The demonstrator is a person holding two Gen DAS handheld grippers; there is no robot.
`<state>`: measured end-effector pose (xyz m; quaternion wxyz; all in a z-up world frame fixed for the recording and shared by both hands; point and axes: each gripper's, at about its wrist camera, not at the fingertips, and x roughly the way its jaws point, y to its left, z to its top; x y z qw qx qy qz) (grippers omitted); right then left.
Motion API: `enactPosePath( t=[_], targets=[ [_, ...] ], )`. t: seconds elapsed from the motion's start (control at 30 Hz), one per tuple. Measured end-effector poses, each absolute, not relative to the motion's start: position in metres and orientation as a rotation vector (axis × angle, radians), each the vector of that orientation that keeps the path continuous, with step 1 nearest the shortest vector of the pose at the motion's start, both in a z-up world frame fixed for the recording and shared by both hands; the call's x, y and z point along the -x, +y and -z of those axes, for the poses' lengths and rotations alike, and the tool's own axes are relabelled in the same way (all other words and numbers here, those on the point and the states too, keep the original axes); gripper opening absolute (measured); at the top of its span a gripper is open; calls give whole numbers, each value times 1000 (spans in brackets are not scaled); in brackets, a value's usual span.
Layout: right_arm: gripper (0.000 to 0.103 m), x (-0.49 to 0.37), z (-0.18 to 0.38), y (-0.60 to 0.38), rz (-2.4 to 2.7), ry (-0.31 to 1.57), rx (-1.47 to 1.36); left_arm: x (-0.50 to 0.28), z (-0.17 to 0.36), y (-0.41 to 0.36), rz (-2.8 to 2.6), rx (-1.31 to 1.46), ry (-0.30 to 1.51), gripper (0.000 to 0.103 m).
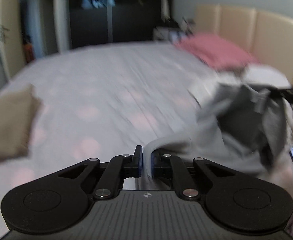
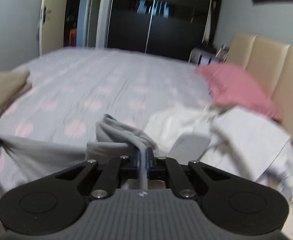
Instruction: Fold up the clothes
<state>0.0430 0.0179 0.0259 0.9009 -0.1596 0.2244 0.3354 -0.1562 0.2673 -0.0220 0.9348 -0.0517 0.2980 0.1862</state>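
The soft light-grey cotton garment (image 1: 212, 140) hangs stretched above the pale dotted bedsheet (image 1: 106, 92), one edge pinched between the left gripper's (image 1: 146, 163) narrowed jaws, another clamped in the right gripper (image 2: 143, 165).

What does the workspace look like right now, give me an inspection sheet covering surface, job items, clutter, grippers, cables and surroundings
Surface: bed with a pale lilac sheet with pink dots, mostly bare in the middle.
Job's things: light grey soft garment, stretched between both grippers; white crumpled clothes pile near the headboard; folded tan fabric piece at the bed's left edge.
Clutter: pink pillow against the headboard.
Grippers: left gripper shut on the grey garment's edge; right gripper shut on another bunched part of it.
Cables: nothing seen.
Surroundings: beige padded headboard, dark glossy wardrobe doors, small nightstand with blurred items. Both views are motion-blurred.
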Motion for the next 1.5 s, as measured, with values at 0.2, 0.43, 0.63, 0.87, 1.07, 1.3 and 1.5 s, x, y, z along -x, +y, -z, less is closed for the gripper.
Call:
enactPosePath(
  t=[0.2,0.43,0.63,0.87,1.07,1.3,1.5],
  targets=[
    [3,-35,-84,7,-681,320,270,199,-59,316,-579,52,429,6],
    [0,-42,-123,-14,-578,244,250,221,-71,360,-707,6,460,6],
    [4,-51,-80,-2,-684,456,251,222,-40,378,-726,28,585,6],
    [10,-49,-27,51,-867,648,325,226,-9,401,-750,68,702,6],
    [38,-60,18,101,-944,756,380,233,9,427,-777,135,721,6],
    [49,-91,63,149,-965,843,434,226,35,450,-788,194,765,6],
    [37,-110,93,162,-943,945,442,227,42,459,-805,211,781,6]
  ],
)
